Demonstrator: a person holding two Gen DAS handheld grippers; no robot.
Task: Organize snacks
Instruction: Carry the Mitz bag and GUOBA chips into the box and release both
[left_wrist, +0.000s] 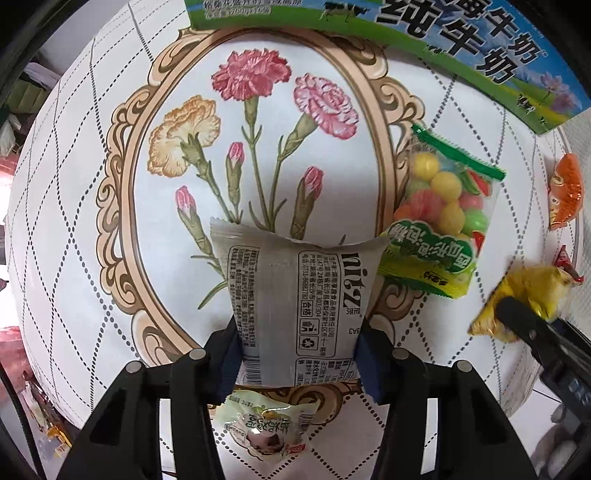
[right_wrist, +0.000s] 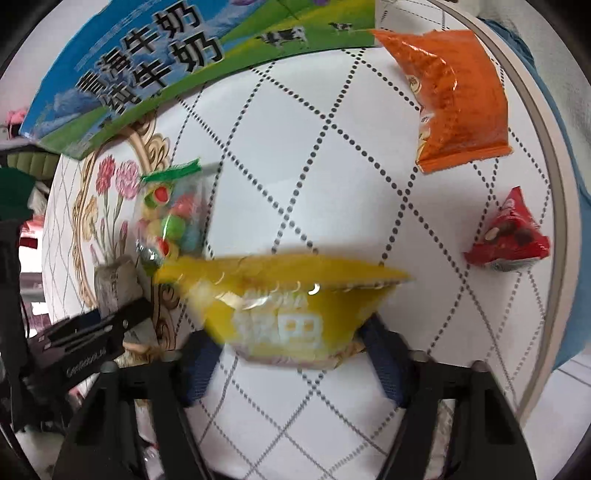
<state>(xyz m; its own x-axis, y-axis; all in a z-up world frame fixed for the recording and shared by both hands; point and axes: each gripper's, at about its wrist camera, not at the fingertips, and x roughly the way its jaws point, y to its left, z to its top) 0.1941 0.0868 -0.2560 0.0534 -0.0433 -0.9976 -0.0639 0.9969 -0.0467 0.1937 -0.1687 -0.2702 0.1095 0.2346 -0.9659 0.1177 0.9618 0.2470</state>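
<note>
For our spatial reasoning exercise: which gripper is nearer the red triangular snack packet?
Right. The right gripper, holding the yellow packet, is beside the red triangular packet; the left gripper, gripping the grey packet, sits farther across the table.

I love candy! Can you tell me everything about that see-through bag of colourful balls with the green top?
The clear plastic bag of round candies lies flat on the white quilted tablecloth, beside the painted flower oval. It is sealed, with a green strip along its top edge and a green label with cartoon lettering at the bottom. Inside sit yellow, green, pink and watermelon-striped balls. Its label corner seems to meet the grey packet held in the left fingers; no fingers grip the bag.
</note>
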